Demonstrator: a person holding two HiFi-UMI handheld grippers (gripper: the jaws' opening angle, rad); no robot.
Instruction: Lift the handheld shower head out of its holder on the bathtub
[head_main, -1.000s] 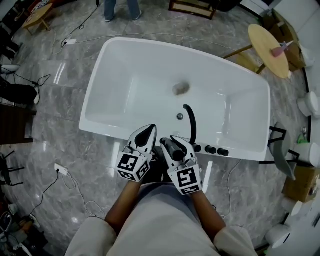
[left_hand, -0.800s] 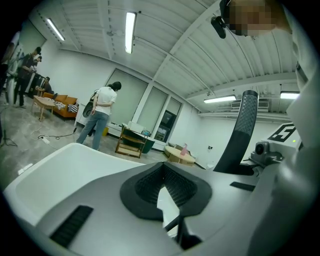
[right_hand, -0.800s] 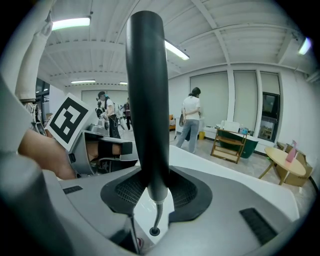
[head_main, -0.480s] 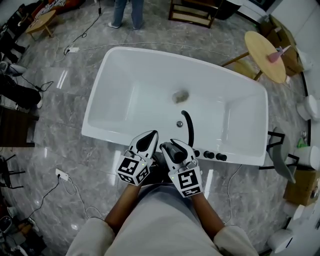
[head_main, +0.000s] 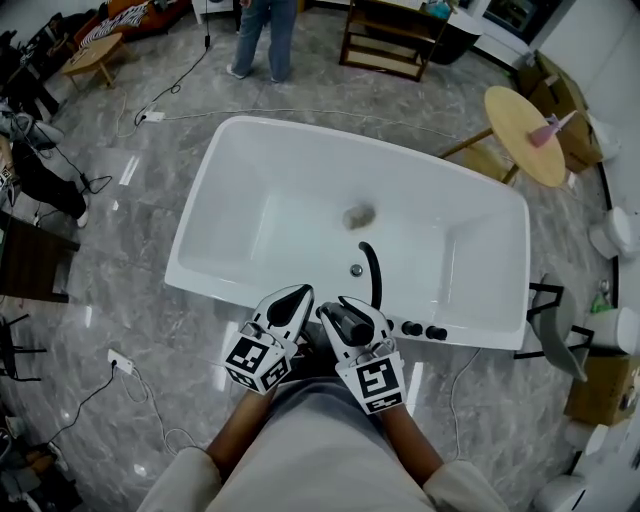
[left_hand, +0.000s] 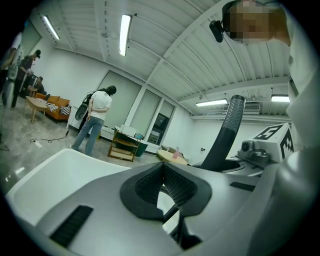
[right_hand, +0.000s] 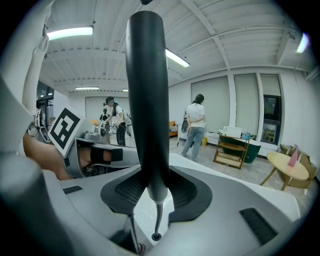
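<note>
The shower head (right_hand: 145, 100) gripped in my right gripper (right_hand: 156, 185) has a smooth, matt black handle. The pads (right_hand: 182, 192) pressing on it are black with a fine ribbed grain, set in dull grey plastic. My left gripper (left_hand: 163, 172) has the same finish. Ahead of both grippers, the bathtub (head_main: 250, 200) is smooth, glossy white. The floor (head_main: 130, 300) around it looks like polished grey marble and catches glare. Far off to the right, the round table (head_main: 520, 135) is pale wood.

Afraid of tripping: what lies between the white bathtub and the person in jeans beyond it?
A thin white cable, trailing over the grey marble floor between the white bathtub and the person in blue jeans; the head view shows it.
</note>
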